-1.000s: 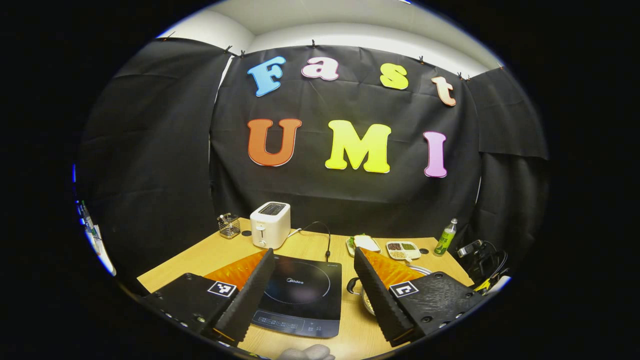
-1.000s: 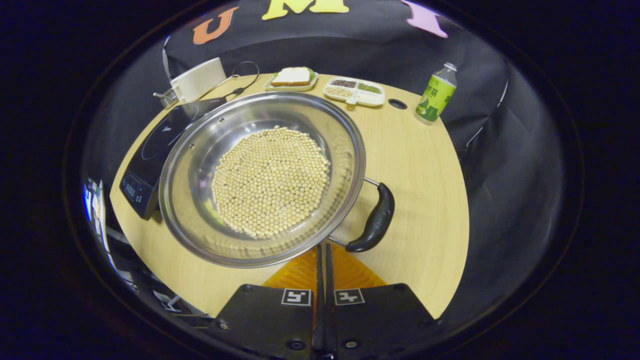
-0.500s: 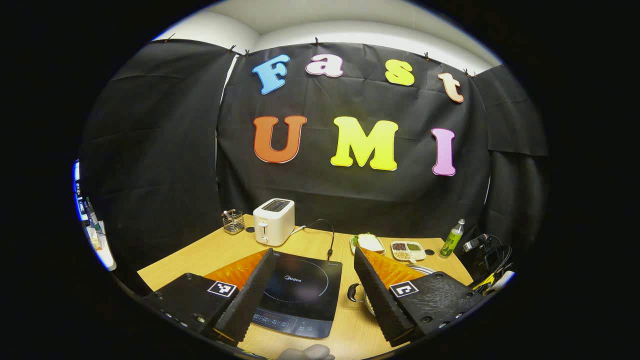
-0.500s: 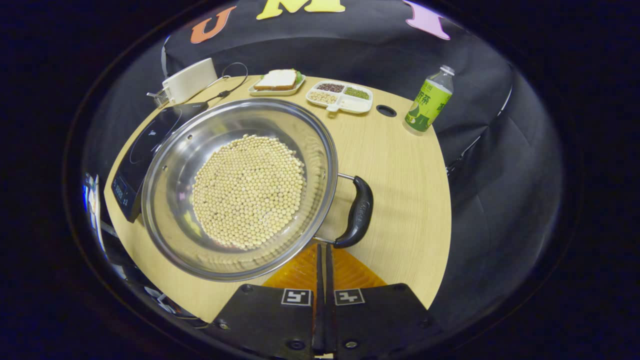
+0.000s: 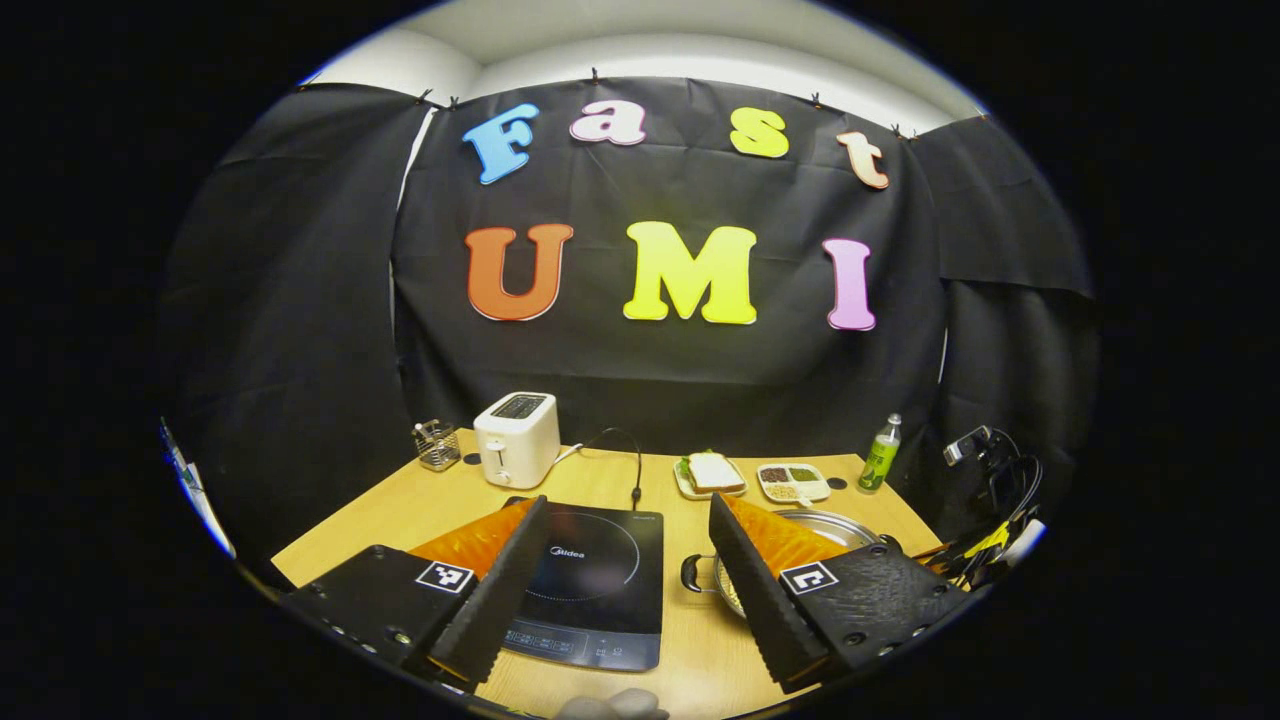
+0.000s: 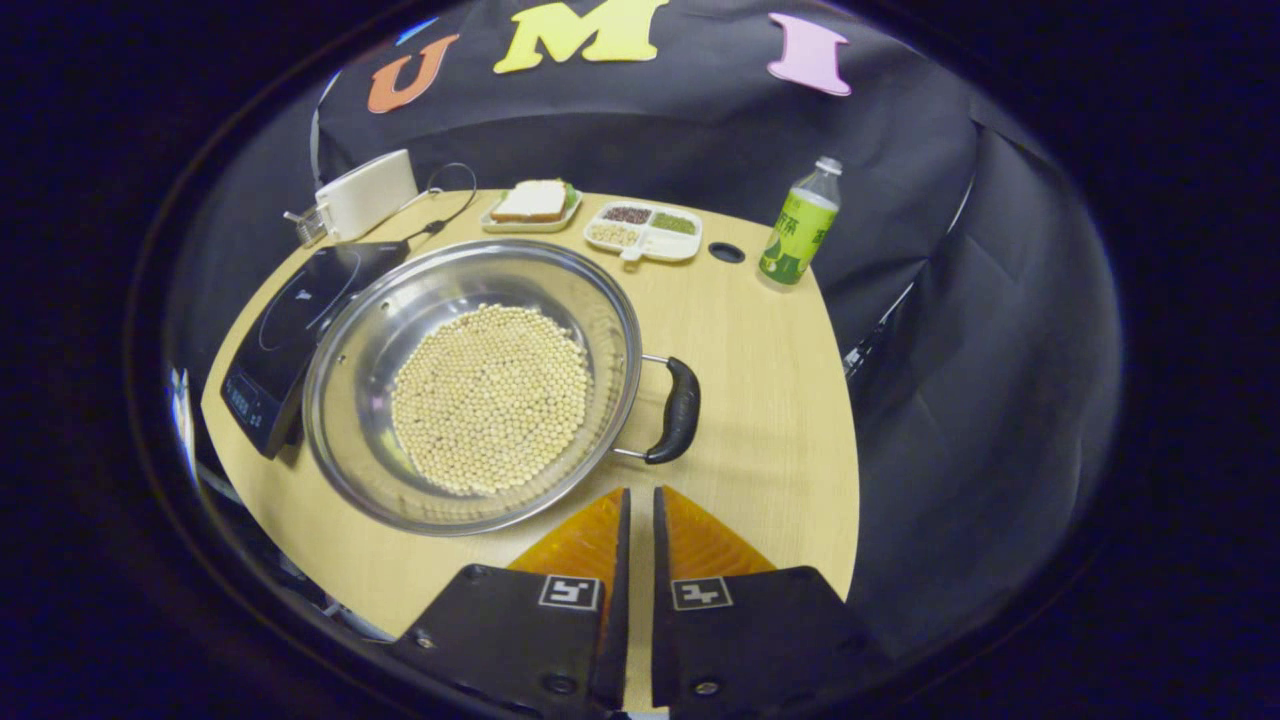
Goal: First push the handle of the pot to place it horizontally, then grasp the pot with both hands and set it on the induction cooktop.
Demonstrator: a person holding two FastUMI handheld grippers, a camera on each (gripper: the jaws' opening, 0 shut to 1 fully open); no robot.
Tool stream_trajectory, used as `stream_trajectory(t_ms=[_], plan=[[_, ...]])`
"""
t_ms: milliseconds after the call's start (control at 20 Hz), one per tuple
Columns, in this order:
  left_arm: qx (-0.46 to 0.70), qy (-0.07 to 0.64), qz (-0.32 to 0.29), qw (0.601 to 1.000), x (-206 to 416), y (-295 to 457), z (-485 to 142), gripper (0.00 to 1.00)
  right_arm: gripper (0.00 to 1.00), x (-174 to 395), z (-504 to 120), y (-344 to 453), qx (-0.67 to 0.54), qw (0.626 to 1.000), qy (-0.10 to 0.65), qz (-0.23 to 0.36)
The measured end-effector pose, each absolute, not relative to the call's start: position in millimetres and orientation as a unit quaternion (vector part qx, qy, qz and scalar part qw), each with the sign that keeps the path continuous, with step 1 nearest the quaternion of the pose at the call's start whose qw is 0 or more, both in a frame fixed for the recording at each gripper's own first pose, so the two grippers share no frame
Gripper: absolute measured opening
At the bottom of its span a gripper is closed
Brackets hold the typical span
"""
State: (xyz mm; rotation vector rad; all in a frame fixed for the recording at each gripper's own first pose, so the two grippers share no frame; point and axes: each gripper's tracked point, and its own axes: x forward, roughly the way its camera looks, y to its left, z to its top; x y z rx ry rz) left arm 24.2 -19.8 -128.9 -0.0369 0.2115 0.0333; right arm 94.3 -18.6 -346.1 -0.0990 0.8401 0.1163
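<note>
Between the spread jaws of the left gripper (image 5: 625,590), in the left gripper view, lies the cooktop (image 5: 590,585), flat on the table (image 5: 400,515). The jaws stand released and grasp nothing; this width would suit taking a pot handle. Just beside the right jaw, partly hidden behind it, sits the pot (image 5: 820,530), its left handle (image 5: 693,573) pointing toward the cooktop. The pot rests on the table next to the cooktop, not on it, so the transfer is judged not yet done. Well beyond the jaws stand a toaster (image 5: 517,438), a sandwich plate (image 5: 708,474), a divided tray (image 5: 793,482) and a bottle (image 5: 880,455), all apart from the likely path.

Ahead of the right gripper (image 6: 637,520), in the right gripper view, the pot (image 6: 470,385) holds a bed of beans (image 6: 490,398). The jaws are parted only by a narrow slit and hold nothing; the tips lie near the pot's rim but apart from it. The right handle (image 6: 678,410) sits ahead and slightly right of the tips, at the pot's right side, opposite the cooktop (image 6: 290,330) at the far left. With the handles lying left and right, the pushing step appears complete. The likely next step is opening these jaws and closing on this handle; a level lift would keep the beans in.
</note>
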Motion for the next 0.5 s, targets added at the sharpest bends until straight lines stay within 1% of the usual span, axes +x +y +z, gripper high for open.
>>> stream_trajectory(t_ms=[50,100,150,200,250,300,350,400,450,500], plan=[[-0.013,0.109,0.007,0.994,23,-21,-132,0.95,0.28,86,-341,-18,-0.046,0.915,0.398,0.053],[-0.009,0.109,-0.004,0.994,23,-22,-134,0.95,0.30,78,-334,-17,-0.045,0.918,0.390,0.049],[-0.006,0.109,-0.015,0.994,22,-26,-136,0.95,0.48,69,-329,-18,-0.045,0.922,0.382,0.041],[-0.002,0.110,-0.026,0.994,21,-29,-139,0.95,0.52,60,-324,-18,-0.043,0.926,0.374,0.034],[0.003,0.110,-0.034,0.993,20,-31,-141,0.95,0.66,53,-320,-16,-0.037,0.929,0.367,0.030],[0.009,0.111,-0.040,0.993,19,-31,-143,0.95,0.68,45,-316,-14,-0.027,0.932,0.360,0.025],[0.013,0.115,-0.048,0.992,18,-33,-149,0.95,0.77,38,-313,-12,-0.019,0.934,0.355,0.020],[0.017,0.119,-0.053,0.991,16,-35,-155,0.95,0.78,31,-312,-11,-0.012,0.935,0.353,0.017],[0.019,0.124,-0.059,0.990,15,-38,-160,0.95,0.90,26,-313,-10,-0.006,0.936,0.352,0.015],[0.020,0.129,-0.065,0.989,16,-41,-166,0.95,0.89,22,-314,-10,0.000,0.936,0.350,0.013]])
